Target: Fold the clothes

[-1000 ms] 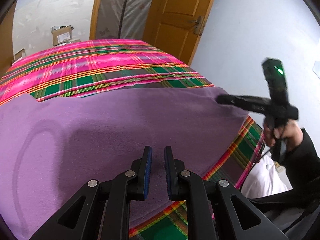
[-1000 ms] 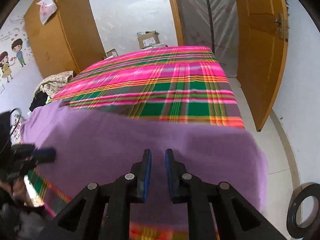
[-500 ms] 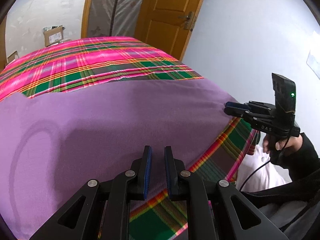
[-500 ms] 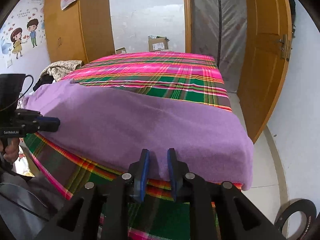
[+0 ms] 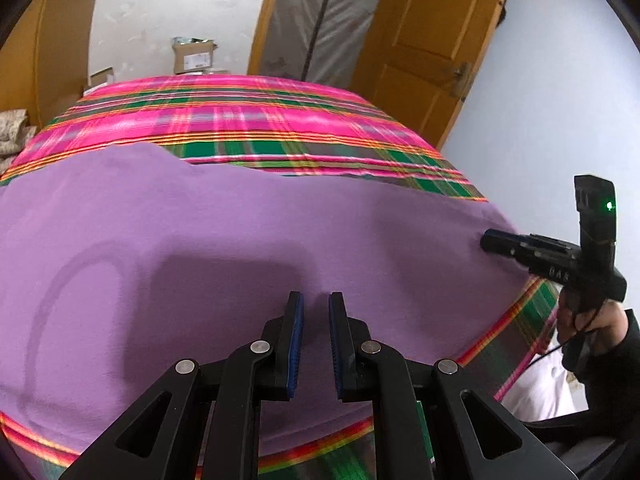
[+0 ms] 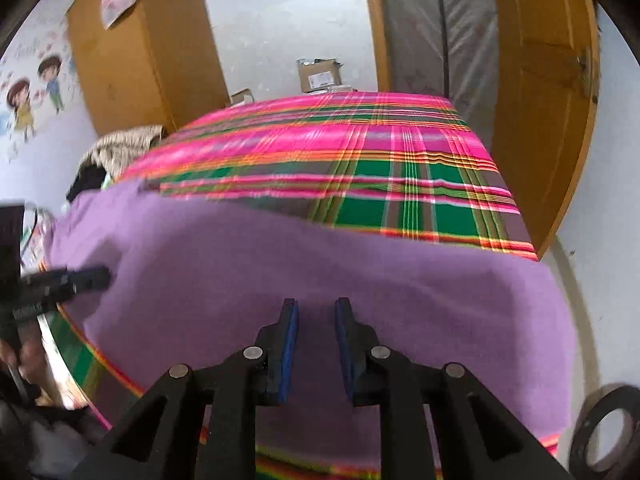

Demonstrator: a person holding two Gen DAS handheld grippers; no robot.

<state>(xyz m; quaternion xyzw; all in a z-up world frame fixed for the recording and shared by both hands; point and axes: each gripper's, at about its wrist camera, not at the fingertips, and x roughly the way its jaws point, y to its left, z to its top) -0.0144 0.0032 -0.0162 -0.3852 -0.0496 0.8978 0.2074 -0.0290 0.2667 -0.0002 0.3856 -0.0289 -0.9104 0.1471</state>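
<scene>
While we are hovering: both grippers over the bed [image 5: 248, 120].
Cloth [image 5: 240, 248]: lying flat (purple) across the near bed edge.
Left gripper [image 5: 316, 312]: narrowly parted, gripping nothing.
Right gripper [image 6: 316, 320]: narrowly parted, gripping nothing.

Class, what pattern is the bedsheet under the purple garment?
Pink, green and orange plaid bedsheet, clearest in the right wrist view.

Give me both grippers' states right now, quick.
Left gripper: open, holding nothing, above the purple cloth.
Right gripper: open, holding nothing, above the same cloth.
</scene>
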